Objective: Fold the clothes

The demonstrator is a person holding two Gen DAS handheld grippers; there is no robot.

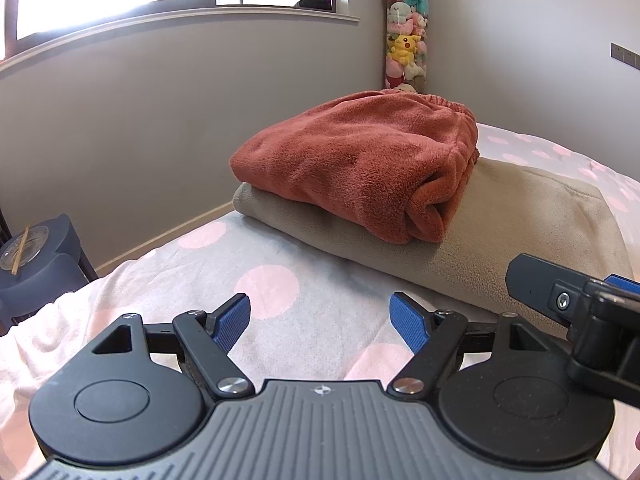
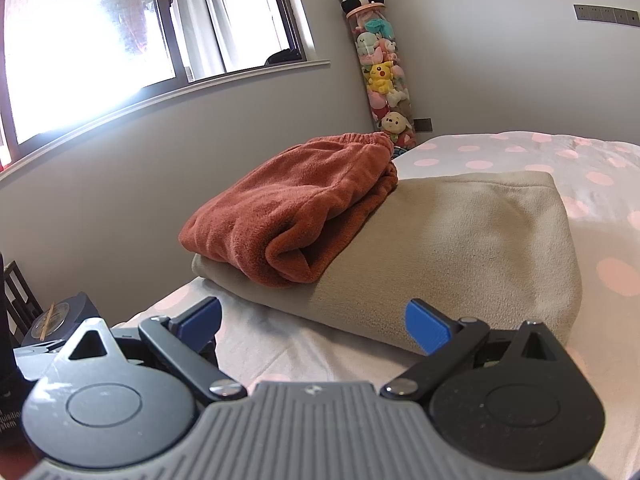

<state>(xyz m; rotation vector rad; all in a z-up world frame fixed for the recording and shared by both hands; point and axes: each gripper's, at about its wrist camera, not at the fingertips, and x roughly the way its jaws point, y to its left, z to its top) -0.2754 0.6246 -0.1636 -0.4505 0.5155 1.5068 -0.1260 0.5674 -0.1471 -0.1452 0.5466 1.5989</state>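
A folded rust-red fleece garment (image 1: 360, 164) with an elastic waistband lies on top of a folded beige fleece garment (image 1: 520, 240) on the bed. Both also show in the right wrist view, the red one (image 2: 292, 216) on the beige one (image 2: 460, 248). My left gripper (image 1: 320, 322) is open and empty, low over the bedspread in front of the stack. My right gripper (image 2: 314, 322) is open and empty, just short of the beige garment's near edge. Part of the right gripper (image 1: 576, 304) shows at the right edge of the left wrist view.
The bed has a white bedspread with pink dots (image 1: 272, 288). A grey wall and a window (image 2: 100, 48) stand behind. A tall clear tube of plush toys (image 2: 380, 76) stands in the corner. A dark side table (image 1: 36, 256) with a round dish sits at the bed's left.
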